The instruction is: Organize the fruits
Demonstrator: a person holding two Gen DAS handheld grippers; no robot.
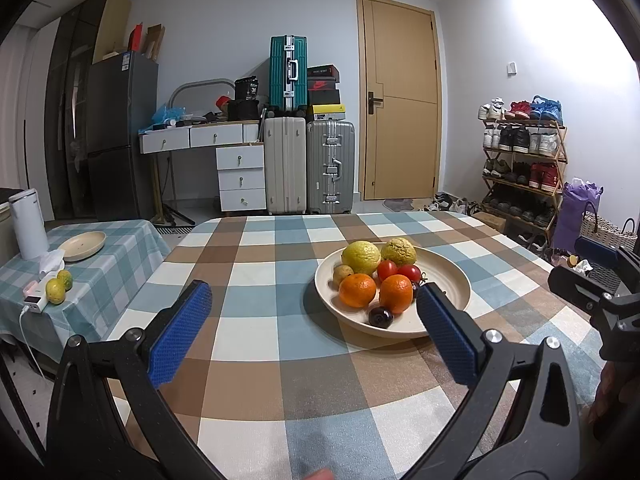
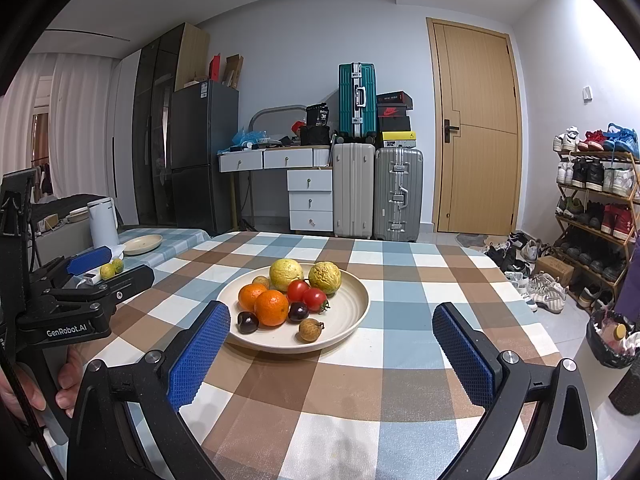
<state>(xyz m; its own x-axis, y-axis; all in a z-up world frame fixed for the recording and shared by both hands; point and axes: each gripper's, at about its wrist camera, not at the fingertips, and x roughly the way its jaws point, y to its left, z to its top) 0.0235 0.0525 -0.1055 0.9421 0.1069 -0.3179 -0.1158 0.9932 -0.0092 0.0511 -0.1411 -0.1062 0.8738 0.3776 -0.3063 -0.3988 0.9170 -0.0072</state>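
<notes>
Ten fruits, as far as can be counted, lie gathered in one cream plate [image 2: 352,312] near the middle of the checked table [image 2: 400,360]: two yellow-green citrus [image 2: 286,275] at the far side, two oranges [image 2: 271,307] and two tomatoes [image 2: 298,290] heaped touching in the centre, two dark plums [image 2: 248,322] nearer the front, one brown longan [image 2: 310,330] lying apart toward the near rim, a second small brown fruit [image 2: 261,281] tucked behind the oranges. Heaping toward one side leaves the plate's right half bare, so loose pieces have room there. Two further small green-yellow citrus [image 1: 56,291] sit outside the plate, on the side table [image 1: 120,248] beside a white power bank, near an empty second plate [image 1: 83,245] and a white kettle [image 1: 28,224]. Left gripper [image 1: 316,312]: jaws wide, holding nothing, hovering low over the table just short of the fruit plate, its right pad overlapping the rim in view. Right gripper [image 2: 332,344]: jaws likewise wide and empty, levelled at the same plate from the near side. Judgement: such an arrangement fits either fruits already collected or a mixed plate awaiting sorting; which applies cannot be settled. Beyond: suitcases, drawers, door, shoe rack.
</notes>
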